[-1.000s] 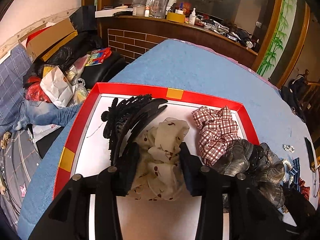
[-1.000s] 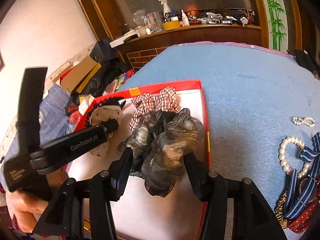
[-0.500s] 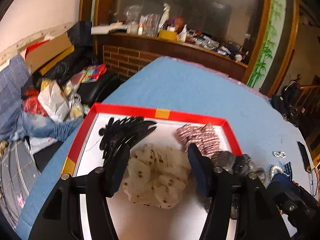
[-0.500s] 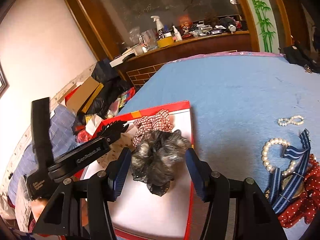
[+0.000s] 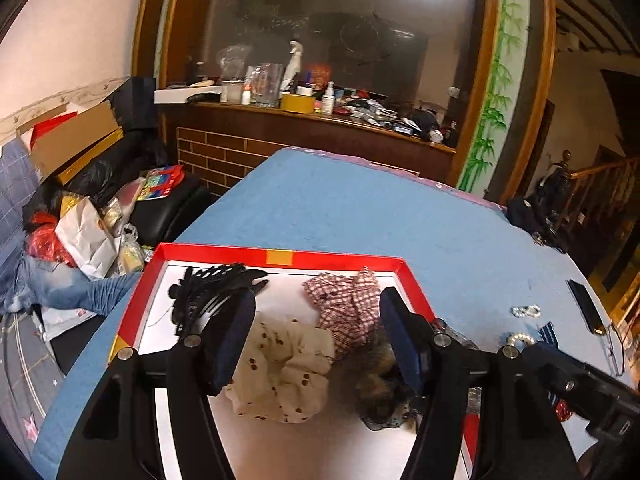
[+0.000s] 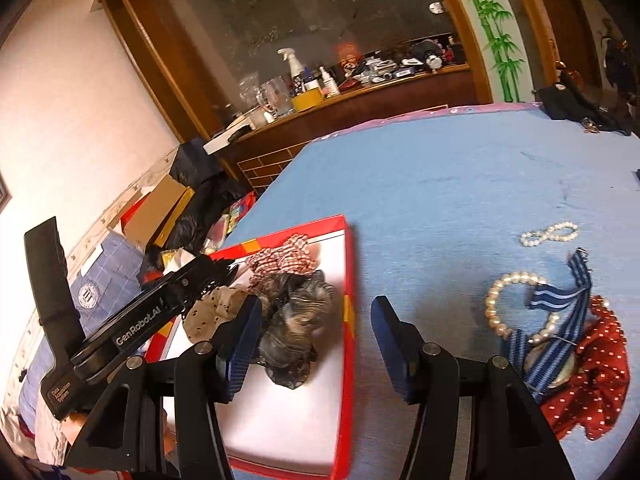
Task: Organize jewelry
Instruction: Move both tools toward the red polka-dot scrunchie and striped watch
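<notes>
A red-rimmed tray [image 5: 280,258] with a white floor holds a black hair claw [image 5: 216,292], a cream dotted scrunchie [image 5: 280,372], a red plaid scrunchie [image 5: 344,304] and a grey scrunchie [image 6: 296,320]. My left gripper [image 5: 316,300] hangs open above the cream scrunchie, its pads clear of the fabric. My right gripper [image 6: 316,308] is open too and straddles the tray's right rim [image 6: 348,280], with the grey scrunchie beside its left finger. On the blue cloth to the right lie a pearl bracelet [image 6: 516,300], a blue striped ribbon [image 6: 560,320] and a red dotted scrunchie [image 6: 592,380].
A smaller pearl loop [image 6: 552,234] lies farther out on the blue tablecloth [image 6: 440,184]. A dark phone [image 5: 584,306] lies near the table's right edge. Boxes and bags [image 5: 80,200] are piled on the floor at left. A cluttered wooden counter [image 5: 320,116] stands behind.
The left jaws have spread and let go of the cream scrunchie, which now lies on the tray. Both grippers have risen and drawn back; the right one has slid rightward off the grey scrunchie.
</notes>
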A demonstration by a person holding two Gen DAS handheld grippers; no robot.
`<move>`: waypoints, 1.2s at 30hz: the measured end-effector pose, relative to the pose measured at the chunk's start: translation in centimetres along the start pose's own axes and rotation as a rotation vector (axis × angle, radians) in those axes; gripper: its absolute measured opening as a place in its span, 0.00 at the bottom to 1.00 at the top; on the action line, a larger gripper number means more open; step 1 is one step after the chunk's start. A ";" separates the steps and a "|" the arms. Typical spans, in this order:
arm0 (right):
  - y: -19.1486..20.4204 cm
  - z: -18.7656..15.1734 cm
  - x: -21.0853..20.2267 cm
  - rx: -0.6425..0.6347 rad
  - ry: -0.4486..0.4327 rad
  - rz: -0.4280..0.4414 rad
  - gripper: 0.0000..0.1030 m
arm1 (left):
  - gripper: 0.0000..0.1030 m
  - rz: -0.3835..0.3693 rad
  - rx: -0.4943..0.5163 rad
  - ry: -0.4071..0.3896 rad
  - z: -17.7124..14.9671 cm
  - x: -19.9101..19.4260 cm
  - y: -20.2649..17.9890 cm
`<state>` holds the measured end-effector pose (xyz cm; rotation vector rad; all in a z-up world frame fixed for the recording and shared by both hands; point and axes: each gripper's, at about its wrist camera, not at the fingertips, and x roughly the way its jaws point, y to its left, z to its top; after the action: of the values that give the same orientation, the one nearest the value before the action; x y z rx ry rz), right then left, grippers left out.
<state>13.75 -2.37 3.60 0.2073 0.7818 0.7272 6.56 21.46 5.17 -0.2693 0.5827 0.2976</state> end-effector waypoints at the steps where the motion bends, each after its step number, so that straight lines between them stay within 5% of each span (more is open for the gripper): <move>1: -0.2 0.0 -0.3 0.001 -0.005 -0.002 0.60 | 0.62 -0.007 0.011 0.001 -0.1 0.0 -0.3; 7: -2.3 -0.2 -4.0 -0.004 -0.102 -0.105 0.60 | 0.62 -0.053 0.058 0.011 -0.5 -0.2 -1.5; 12: -7.1 -1.2 -8.6 0.118 -0.201 -0.246 0.59 | 0.62 -0.093 0.090 0.003 -0.8 -0.6 -2.4; 16: -10.7 -2.9 -12.3 0.251 -0.258 -0.444 0.71 | 0.62 -0.130 0.124 -0.001 -1.4 -1.1 -3.5; 20: -13.1 -5.3 -13.3 0.340 -0.200 -0.526 0.71 | 0.62 -0.147 0.192 -0.014 -2.2 -1.6 -5.1; 24: -14.0 -6.3 -11.2 0.370 -0.058 -0.465 0.70 | 0.62 -0.201 0.241 0.002 -3.1 -1.9 -6.7; 26: -13.7 -6.1 -10.5 0.347 -0.033 -0.433 0.56 | 0.62 -0.266 0.253 0.035 -3.7 -1.9 -7.7; 28: -12.6 -6.4 -9.7 0.290 -0.015 -0.433 0.11 | 0.62 -0.320 0.274 0.075 -4.3 -2.0 -8.8; 31: -12.0 -6.6 -9.5 0.263 -0.011 -0.427 0.04 | 0.62 -0.354 0.335 0.105 -5.4 -2.6 -11.2; 36: -11.9 -7.1 -13.9 0.209 -0.176 -0.486 0.03 | 0.62 -0.428 0.376 0.167 -5.9 -3.5 -14.7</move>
<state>8.21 -21.05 1.42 0.2538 0.7022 0.1652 6.03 5.29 4.86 -0.0502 0.7159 -0.2506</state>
